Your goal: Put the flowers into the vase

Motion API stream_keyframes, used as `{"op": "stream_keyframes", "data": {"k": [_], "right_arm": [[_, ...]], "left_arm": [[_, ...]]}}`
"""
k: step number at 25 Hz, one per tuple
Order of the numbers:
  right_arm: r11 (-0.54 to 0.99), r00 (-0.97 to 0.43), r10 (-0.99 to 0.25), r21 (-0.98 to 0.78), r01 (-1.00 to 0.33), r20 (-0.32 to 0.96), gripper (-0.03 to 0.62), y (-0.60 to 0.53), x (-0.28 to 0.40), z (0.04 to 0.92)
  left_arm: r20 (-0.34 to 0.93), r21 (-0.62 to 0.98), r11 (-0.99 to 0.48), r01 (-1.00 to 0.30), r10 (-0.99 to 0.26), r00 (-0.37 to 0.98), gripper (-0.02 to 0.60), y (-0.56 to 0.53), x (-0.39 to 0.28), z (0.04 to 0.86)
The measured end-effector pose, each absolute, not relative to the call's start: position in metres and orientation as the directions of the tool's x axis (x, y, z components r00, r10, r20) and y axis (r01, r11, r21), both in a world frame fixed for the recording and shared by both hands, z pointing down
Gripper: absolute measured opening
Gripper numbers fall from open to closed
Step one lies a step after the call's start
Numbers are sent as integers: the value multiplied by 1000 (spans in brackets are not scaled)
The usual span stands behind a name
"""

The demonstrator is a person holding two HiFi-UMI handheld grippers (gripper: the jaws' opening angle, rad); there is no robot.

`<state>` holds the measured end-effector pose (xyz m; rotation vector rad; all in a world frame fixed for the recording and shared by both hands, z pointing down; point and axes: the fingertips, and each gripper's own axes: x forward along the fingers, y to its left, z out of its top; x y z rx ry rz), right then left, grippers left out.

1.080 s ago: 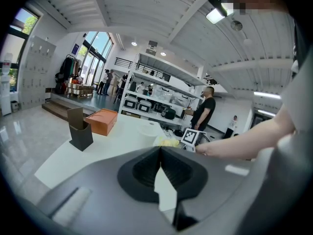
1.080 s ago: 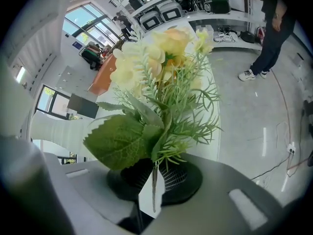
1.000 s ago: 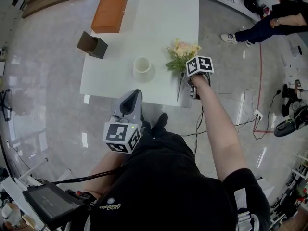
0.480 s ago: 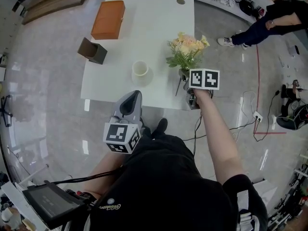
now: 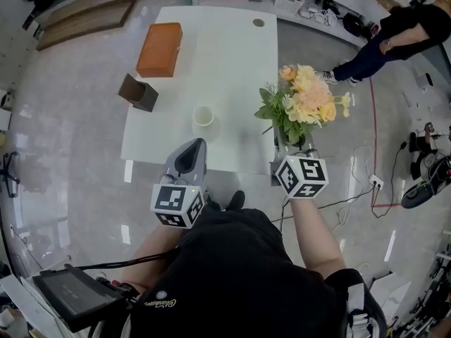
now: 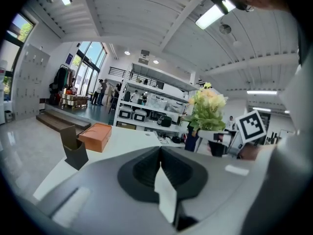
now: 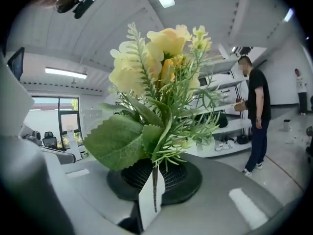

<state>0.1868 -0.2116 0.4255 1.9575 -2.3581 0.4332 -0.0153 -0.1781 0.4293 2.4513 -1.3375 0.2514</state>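
A bouquet of yellow and peach flowers (image 5: 304,103) with green leaves stands upright over the table's right front edge. My right gripper (image 5: 287,150) is shut on its stems, with its marker cube (image 5: 301,176) below them. In the right gripper view the flowers (image 7: 156,102) rise straight out of the jaws of the right gripper (image 7: 154,175), which pinch a thin stem. The cream vase (image 5: 203,117) stands upright on the white table (image 5: 225,41), left of the bouquet. My left gripper (image 5: 195,145) hovers at the table's front edge near the vase. That gripper (image 6: 160,153) has its jaws together with nothing between them.
An orange box (image 5: 158,39) lies at the back left of the table, and a dark brown holder (image 5: 138,92) stands at its left edge. A person (image 5: 384,41) stands on the floor to the right, by shelves. Cables (image 5: 359,182) trail across the floor at the right.
My right gripper has lifted the bouquet from low at the table's right front edge and swung from pointing down to nearly level, so the flowers now stand upright. The left gripper has hardly moved.
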Motion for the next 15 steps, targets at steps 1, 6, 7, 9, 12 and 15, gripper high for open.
{"op": "stream_keyframes", "data": {"k": [1, 6, 7, 9, 12, 15], "right_arm": [[161, -191, -964, -169, -972, 182, 38, -208, 187, 416], [161, -177, -973, -117, -980, 148, 38, -195, 184, 403], [161, -178, -972, -120, -980, 154, 38, -194, 185, 405], [159, -179, -970, -128, -979, 162, 38, -194, 187, 408], [161, -182, -970, -133, -978, 161, 38, -200, 192, 406], [183, -203, -967, -135, -974, 154, 38, -208, 183, 396]], "left_arm": [[305, 204, -505, -839, -781, 545, 6, -180, -14, 426], [286, 197, -521, -831, -780, 557, 6, -184, -8, 416], [285, 196, -522, -830, -780, 558, 8, -184, -8, 415], [282, 196, -522, -830, -781, 557, 8, -185, -6, 415], [281, 197, -515, -834, -785, 552, 7, -188, -6, 415], [280, 195, -502, -843, -795, 538, 8, -189, -14, 411]]}}
